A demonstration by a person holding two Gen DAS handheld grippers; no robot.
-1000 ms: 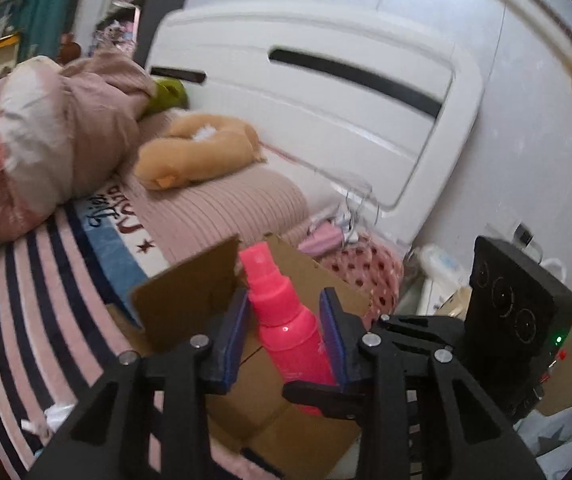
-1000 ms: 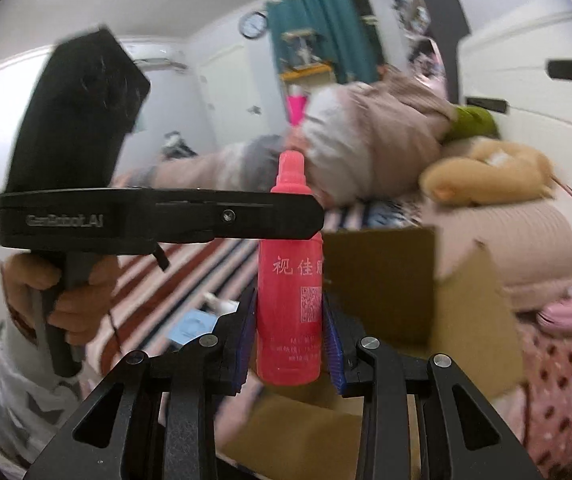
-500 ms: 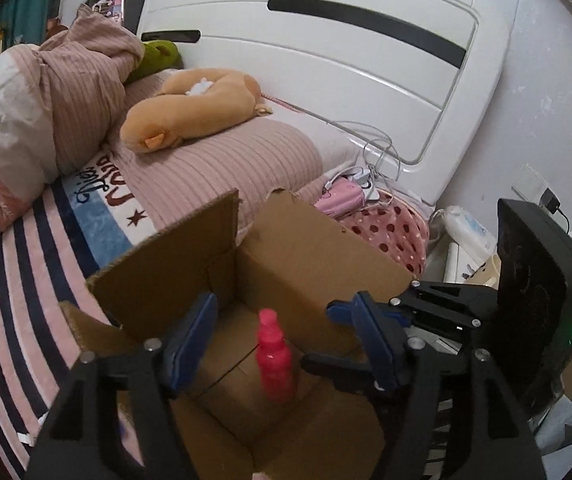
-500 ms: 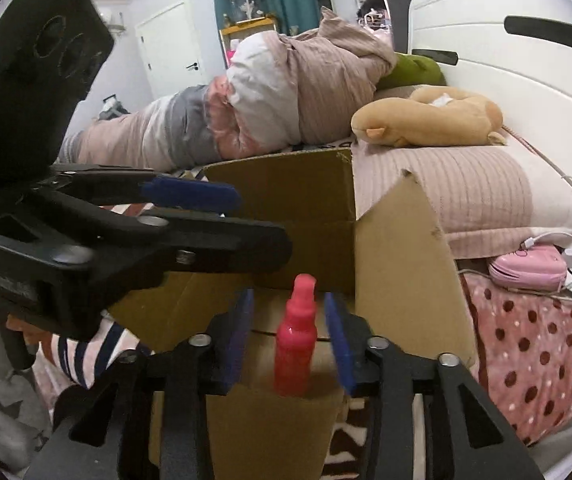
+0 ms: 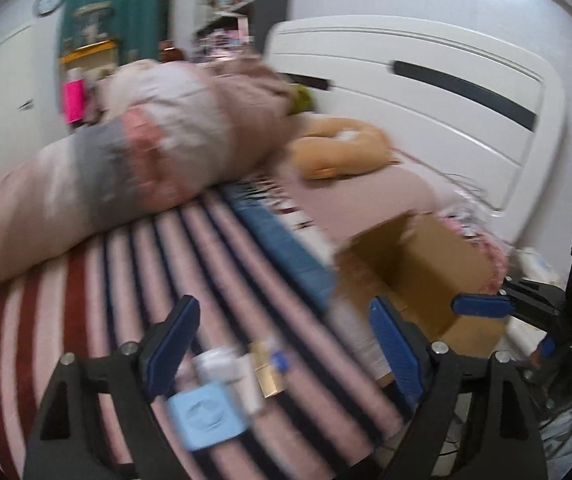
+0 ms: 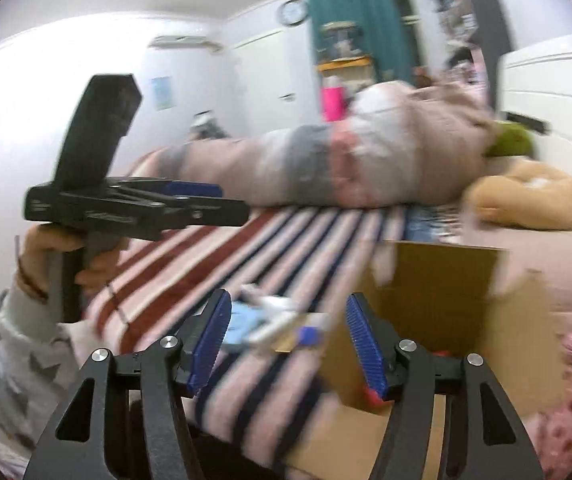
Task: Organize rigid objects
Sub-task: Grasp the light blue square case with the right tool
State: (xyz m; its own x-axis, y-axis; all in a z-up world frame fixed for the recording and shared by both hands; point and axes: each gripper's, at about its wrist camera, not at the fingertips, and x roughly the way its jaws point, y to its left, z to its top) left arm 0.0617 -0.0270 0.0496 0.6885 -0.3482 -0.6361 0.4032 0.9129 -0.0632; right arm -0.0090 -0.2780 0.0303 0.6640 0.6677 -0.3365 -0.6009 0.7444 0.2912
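Observation:
Both views are blurred by motion. My left gripper (image 5: 282,344) is open and empty above the striped bedspread (image 5: 126,280). Below it lie a light blue square box (image 5: 206,414), a white tube (image 5: 242,376) and a small gold box (image 5: 270,372). My right gripper (image 6: 287,340) is open and empty over the same small items (image 6: 270,322). The open cardboard box (image 5: 417,268) stands on the bed to the right; it also shows in the right wrist view (image 6: 445,304). The pink spray bottle is only a red sliver (image 6: 369,394) behind my right finger, inside the box.
A rolled pink-and-grey duvet (image 5: 126,168) lies across the bed behind. A tan plush toy (image 5: 341,152) sits near the white headboard (image 5: 425,92). The left gripper's body (image 6: 126,204) shows in the right wrist view. A pink dotted cushion (image 6: 565,412) lies beside the box.
The pink bottle was let go inside the cardboard box. Both grippers opened wide and swung left, away from the box, towards the small items on the bedspread.

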